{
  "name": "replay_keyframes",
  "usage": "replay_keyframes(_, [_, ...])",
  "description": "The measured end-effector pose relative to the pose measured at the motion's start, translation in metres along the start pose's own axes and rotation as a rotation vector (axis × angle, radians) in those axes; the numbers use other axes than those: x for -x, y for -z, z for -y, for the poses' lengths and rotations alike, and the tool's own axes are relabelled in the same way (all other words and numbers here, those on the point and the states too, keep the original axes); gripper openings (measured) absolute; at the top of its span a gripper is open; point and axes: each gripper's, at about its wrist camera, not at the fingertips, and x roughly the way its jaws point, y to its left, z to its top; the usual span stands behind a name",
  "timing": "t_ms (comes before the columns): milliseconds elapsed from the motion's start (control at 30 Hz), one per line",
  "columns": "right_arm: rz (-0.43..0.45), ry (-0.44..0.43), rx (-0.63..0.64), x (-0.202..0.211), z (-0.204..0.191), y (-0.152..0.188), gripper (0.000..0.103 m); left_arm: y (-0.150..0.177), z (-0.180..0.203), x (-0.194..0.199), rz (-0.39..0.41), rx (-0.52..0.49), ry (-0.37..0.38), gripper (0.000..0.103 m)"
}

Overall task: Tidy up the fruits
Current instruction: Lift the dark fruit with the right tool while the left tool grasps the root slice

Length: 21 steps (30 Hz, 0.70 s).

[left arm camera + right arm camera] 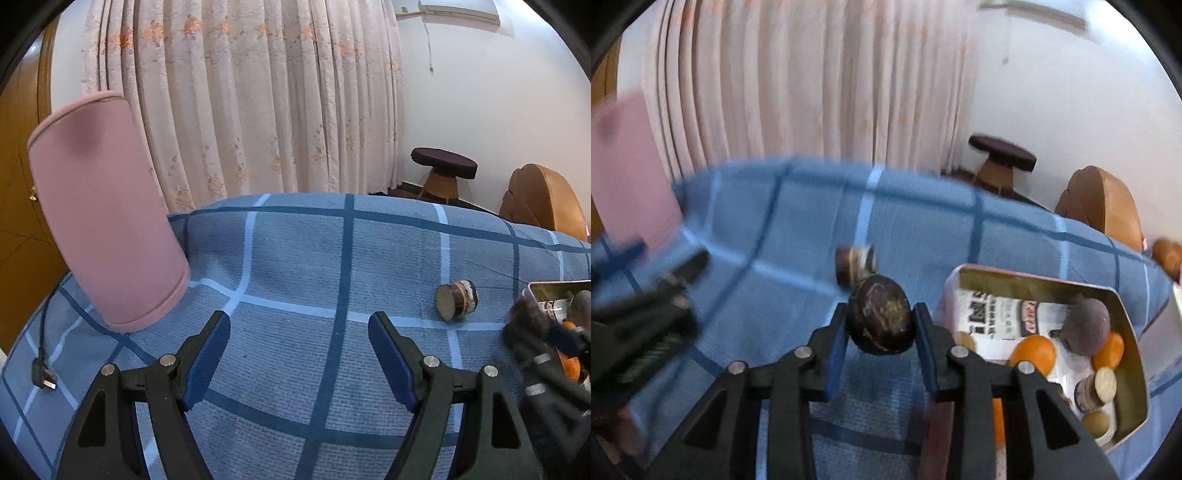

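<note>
Right gripper [881, 328] clamping dark round fruit [880, 319], tin [1130, 314] cropped, blurred

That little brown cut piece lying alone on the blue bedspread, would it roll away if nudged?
Probably: the cut piece looks like a short cylinder lying on its curved side, so a nudge may roll it. The soft checked bedspread should slow it. It looks firm, likely easy to pinch across its flat ends.

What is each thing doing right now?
left gripper: jaws open, holding nothing
right gripper: jaws shut on the dark round fruit
cut fruit piece: lying loose on the blanket
tin box: open, fruits inside
plug: unplugged, on the blanket
</note>
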Motion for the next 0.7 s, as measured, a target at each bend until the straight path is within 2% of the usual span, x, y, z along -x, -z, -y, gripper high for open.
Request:
replay_keyframes(133, [0.094,0.021,-0.075,0.014,0.015,0.003,0.037,0.003,0.008,-0.007,-0.033,0.004,0.051,0.078])
replay_keyframes(267, [0.146,0.060,-0.101,0.022,0.023,-0.001,0.037,0.003,0.020,-0.011,-0.054,0.003,0.093,0.078])
replay_keyframes(367, [0.191,0.093,-0.123,0.027,0.036,-0.011,0.037,-0.003,0.035,-0.017,-0.072,0.016,0.144,0.078])
replay_keyframes(467, [0.229,0.137,-0.140,0.036,0.045,-0.012,0.037,-0.012,0.060,-0.022,-0.068,-0.021,0.160,0.078])
replay_keyframes(700, [0.258,0.184,-0.175,0.043,0.061,-0.015,0.037,-0.032,0.110,-0.043,-0.094,-0.069,0.197,0.077])
